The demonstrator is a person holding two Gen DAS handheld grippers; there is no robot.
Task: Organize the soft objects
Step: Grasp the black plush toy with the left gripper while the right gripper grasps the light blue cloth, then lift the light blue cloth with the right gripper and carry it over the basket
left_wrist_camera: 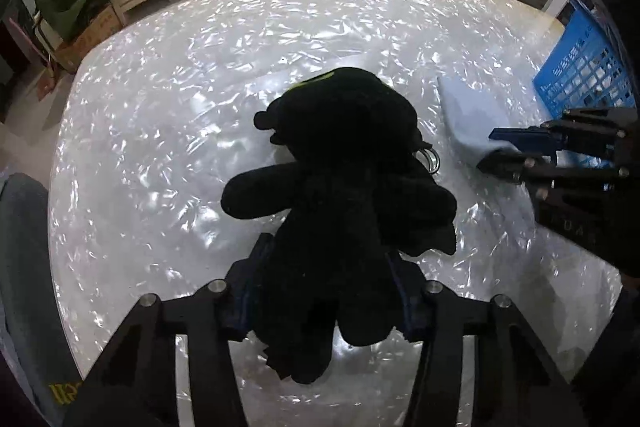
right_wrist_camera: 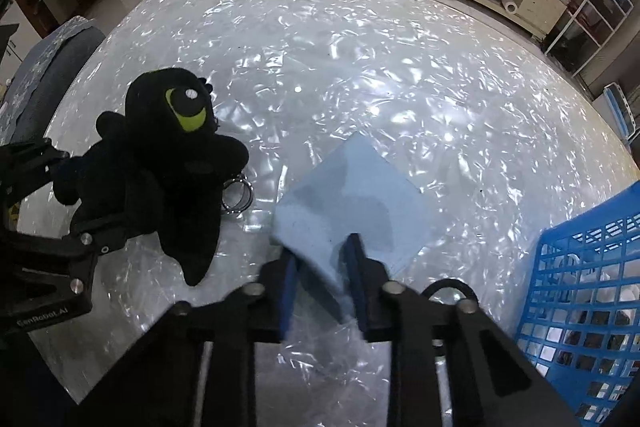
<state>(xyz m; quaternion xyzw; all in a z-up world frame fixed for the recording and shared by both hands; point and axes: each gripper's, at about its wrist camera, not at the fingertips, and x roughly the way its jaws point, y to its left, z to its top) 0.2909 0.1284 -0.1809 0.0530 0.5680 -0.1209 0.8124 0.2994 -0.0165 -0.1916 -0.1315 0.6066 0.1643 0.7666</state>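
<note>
Both grabs were on: the left gripper pinched the black plush low on its body at table centre, while the right gripper clamped the blue cloth's near corner. The blue basket sat at four o'clock; best to lift clear of the keyrings and carry over its rim.

A large surface covered in crinkled, shiny clear plastic film carries a black plush toy with a yellow-green eye, a pale blue square foam pad and a blue plastic lattice basket.
</note>
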